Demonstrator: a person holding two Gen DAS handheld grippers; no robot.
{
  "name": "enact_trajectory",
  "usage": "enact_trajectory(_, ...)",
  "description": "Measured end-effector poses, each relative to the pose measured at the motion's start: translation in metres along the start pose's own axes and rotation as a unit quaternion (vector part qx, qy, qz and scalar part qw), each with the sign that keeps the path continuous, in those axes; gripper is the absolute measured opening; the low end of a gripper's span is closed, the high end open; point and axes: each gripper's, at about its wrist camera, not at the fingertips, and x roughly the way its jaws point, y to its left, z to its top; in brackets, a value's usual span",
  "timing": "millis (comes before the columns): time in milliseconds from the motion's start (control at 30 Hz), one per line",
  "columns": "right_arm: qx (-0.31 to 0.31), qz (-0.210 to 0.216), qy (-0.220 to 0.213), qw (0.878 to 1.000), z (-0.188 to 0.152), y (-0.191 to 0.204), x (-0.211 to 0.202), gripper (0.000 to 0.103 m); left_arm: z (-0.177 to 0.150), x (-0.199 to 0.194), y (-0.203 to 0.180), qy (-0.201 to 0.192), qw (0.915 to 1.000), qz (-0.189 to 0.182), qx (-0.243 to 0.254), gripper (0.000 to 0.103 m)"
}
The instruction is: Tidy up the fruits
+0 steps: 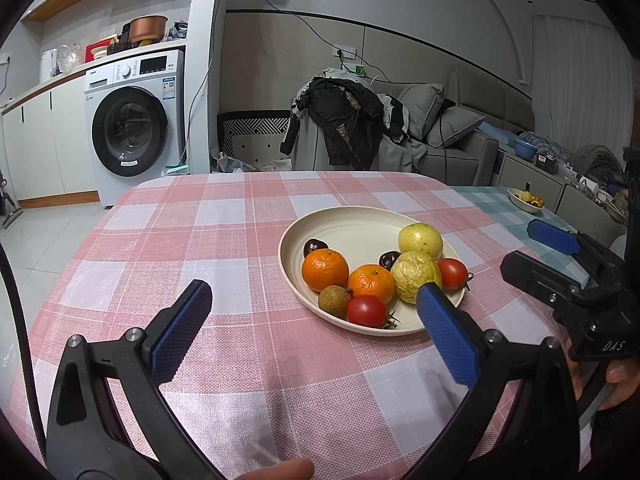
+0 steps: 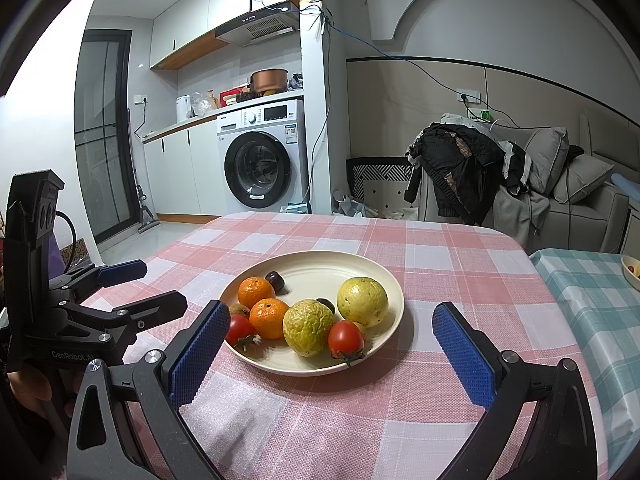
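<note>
A cream plate (image 1: 352,232) (image 2: 320,268) sits on the pink checked tablecloth. It holds two oranges (image 1: 325,269) (image 2: 269,317), two yellow-green guavas (image 1: 420,239) (image 2: 362,301), two red tomatoes (image 1: 366,311) (image 2: 345,338), a brown longan (image 1: 334,301) and two dark fruits (image 1: 314,246). My left gripper (image 1: 314,310) is open and empty, just in front of the plate's near left. My right gripper (image 2: 330,334) is open and empty, its fingers either side of the plate's near edge; it also shows in the left wrist view (image 1: 532,248).
A second table with a teal checked cloth (image 2: 592,300) adjoins on the right and bears a small bowl of fruit (image 1: 526,200). A washing machine (image 1: 134,128), a chair with dark clothes (image 1: 344,124) and a grey sofa (image 1: 460,140) stand beyond the table.
</note>
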Motion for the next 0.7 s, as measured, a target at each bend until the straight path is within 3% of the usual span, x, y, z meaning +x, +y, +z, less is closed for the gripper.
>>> enact_trajectory(700, 0.000, 0.000, 0.000, 1.000, -0.0002, -0.0001, -0.0001, 0.103, 0.0018, -0.0016, -0.0002, -0.003, 1.0000, 0.000, 0.000, 0.102)
